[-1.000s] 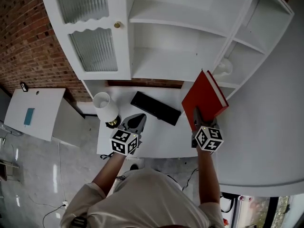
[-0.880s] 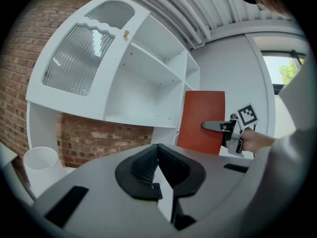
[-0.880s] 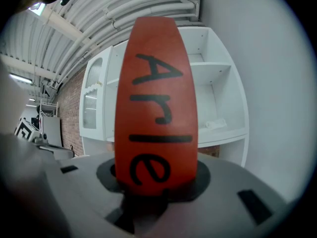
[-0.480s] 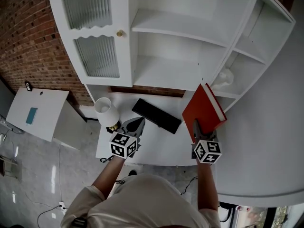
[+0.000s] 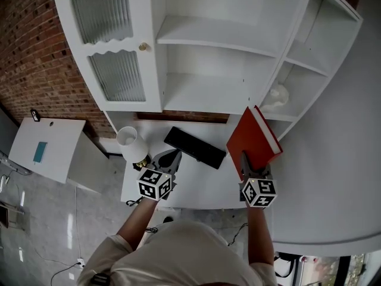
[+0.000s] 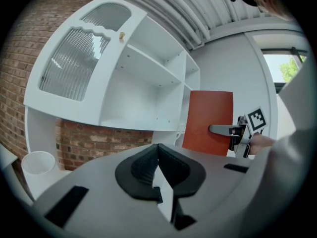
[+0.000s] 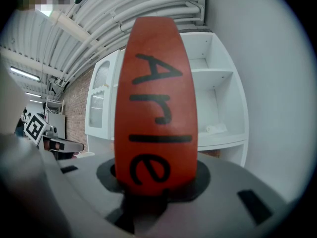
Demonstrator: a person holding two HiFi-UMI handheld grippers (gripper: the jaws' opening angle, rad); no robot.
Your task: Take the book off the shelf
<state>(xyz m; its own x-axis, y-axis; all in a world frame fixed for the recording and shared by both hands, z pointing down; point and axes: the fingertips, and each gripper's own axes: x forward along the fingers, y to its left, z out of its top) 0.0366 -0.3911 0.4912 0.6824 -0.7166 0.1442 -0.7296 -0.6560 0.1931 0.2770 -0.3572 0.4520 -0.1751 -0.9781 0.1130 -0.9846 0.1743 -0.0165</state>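
White shelves (image 5: 214,94) back our desk (image 5: 202,182), with one keyboard (image 5: 194,147) and one lamp (image 5: 128,140). Our right gripper (image 5: 248,158) clamps the one red book (image 5: 253,137) above the desk; our left gripper (image 5: 171,156) has its jaws together, empty.

One book (image 5: 253,139), one lamp (image 5: 128,140)

White lamp (image 5: 128,139) near black keyboard (image 5: 194,148)
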